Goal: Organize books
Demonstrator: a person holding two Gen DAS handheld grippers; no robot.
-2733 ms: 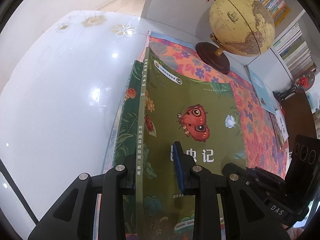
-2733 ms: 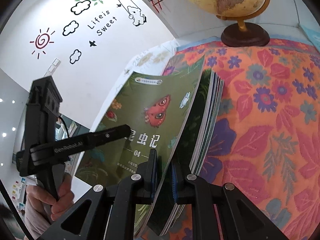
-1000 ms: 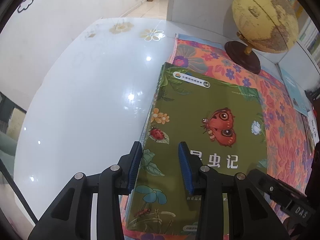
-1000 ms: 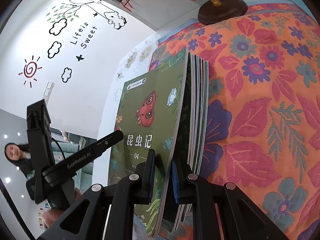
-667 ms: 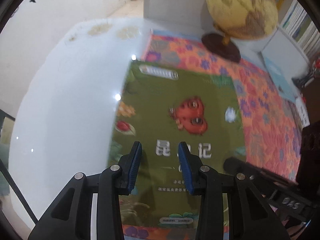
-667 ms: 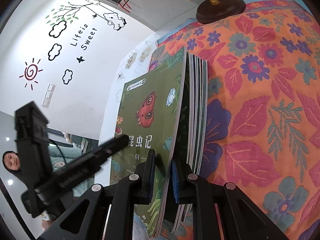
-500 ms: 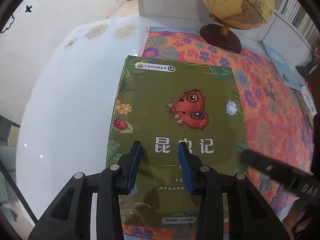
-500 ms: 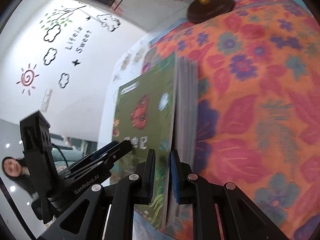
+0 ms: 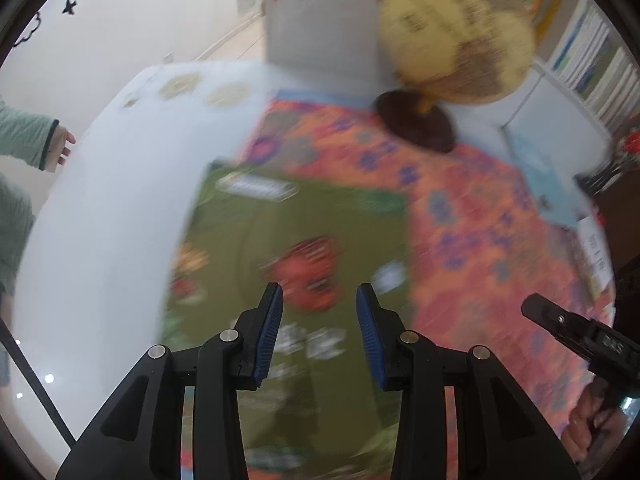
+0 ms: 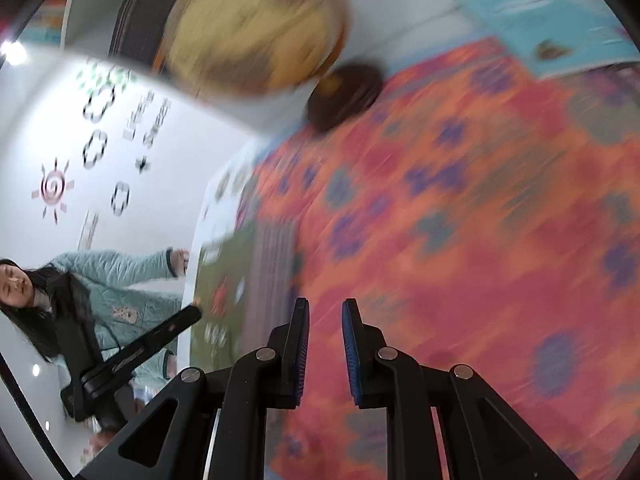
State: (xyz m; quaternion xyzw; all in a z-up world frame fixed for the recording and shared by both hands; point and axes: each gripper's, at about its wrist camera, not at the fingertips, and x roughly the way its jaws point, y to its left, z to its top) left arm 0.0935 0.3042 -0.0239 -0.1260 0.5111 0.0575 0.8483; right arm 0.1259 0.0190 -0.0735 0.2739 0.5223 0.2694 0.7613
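Left wrist view: the left gripper hangs above the stack of green paperback books with a red butterfly on the top cover, its blue-padded jaws set narrowly apart with nothing between them. The stack lies flat, partly on the orange floral cloth and partly on the glossy white tabletop. To finish the step well, I would square the stack's edges with light nudges instead of gripping again. Behind it a yellow globe on a dark round wooden base stands on the cloth, with bookshelves on the right and a white wall with decals beyond.

Right wrist view: the right gripper has a slim gap between its jaws and holds nothing; it is off to the side of the books, over the cloth. The picture is badly smeared, so the stack's exact alignment is hard to judge. A person in a pale green quilted jacket stands beyond the table.
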